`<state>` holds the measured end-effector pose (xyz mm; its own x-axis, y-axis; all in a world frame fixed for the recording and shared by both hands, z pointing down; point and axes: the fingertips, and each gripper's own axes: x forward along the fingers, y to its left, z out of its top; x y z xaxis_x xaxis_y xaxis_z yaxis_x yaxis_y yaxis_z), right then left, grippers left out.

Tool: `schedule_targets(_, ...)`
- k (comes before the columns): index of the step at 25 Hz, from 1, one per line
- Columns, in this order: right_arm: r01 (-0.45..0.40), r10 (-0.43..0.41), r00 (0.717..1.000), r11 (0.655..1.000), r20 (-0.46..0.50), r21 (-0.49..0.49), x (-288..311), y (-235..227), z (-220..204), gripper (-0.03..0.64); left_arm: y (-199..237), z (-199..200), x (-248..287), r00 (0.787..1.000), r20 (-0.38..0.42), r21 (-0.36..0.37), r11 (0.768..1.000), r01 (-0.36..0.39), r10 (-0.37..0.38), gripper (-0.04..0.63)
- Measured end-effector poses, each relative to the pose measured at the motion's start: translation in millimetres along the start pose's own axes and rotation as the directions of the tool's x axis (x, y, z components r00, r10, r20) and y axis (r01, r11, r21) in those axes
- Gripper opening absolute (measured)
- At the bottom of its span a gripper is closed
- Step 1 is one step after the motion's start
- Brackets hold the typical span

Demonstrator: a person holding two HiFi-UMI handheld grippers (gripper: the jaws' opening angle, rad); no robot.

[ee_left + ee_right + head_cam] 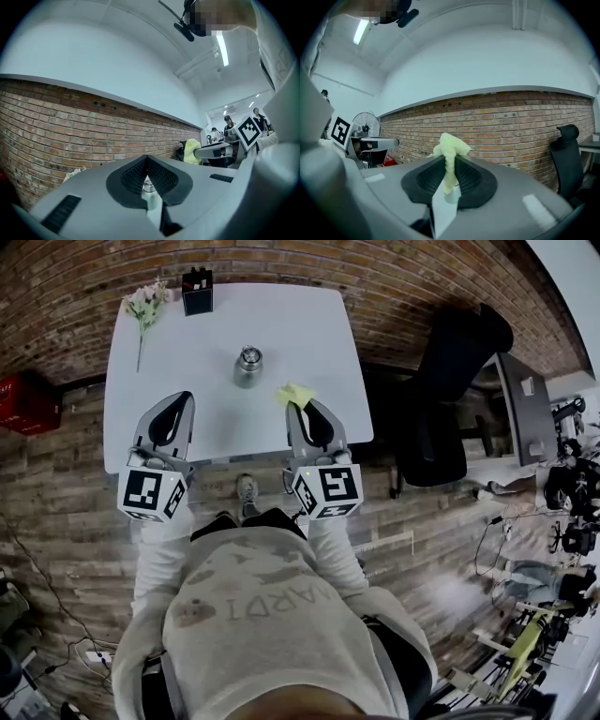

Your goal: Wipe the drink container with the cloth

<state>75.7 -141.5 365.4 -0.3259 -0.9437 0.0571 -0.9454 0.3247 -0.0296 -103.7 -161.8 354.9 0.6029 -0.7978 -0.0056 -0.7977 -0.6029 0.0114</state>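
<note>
A small steel drink container [248, 367] stands upright near the middle of the white table [169, 352]. My right gripper [301, 407] is shut on a pale yellow cloth [294, 394], held just right of and nearer than the container; in the right gripper view the cloth [450, 154] sticks up from between the closed pads. My left gripper [183, 397] is shut with nothing in it, over the table's near left part. Through the left gripper view the container [149, 188] shows just past the closed jaw tips, and the cloth [191, 151] shows at the right.
A black box [197, 291] and a bunch of pale flowers [144, 306] sit at the table's far edge against the brick wall. A black office chair [450, 390] stands right of the table. A red crate [28, 401] is on the floor at the left.
</note>
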Motion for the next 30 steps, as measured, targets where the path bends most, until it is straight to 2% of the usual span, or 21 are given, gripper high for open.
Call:
schedule_targets(14,0.038,-0.037,0.997,0.999,0.073,-0.013,-23.4,11.0,28.4,0.072,-11.5,24.7,-18.3,0.998,0.045,0.050,0.998,0.032,-0.034,0.000)
schedule_targets(30,0.049,-0.048,0.995,0.999,0.085,-0.017,-34.7,31.1,29.9,0.072,-6.1,28.7,-40.9,0.996,0.080,0.026,0.999,0.042,-0.044,0.000)
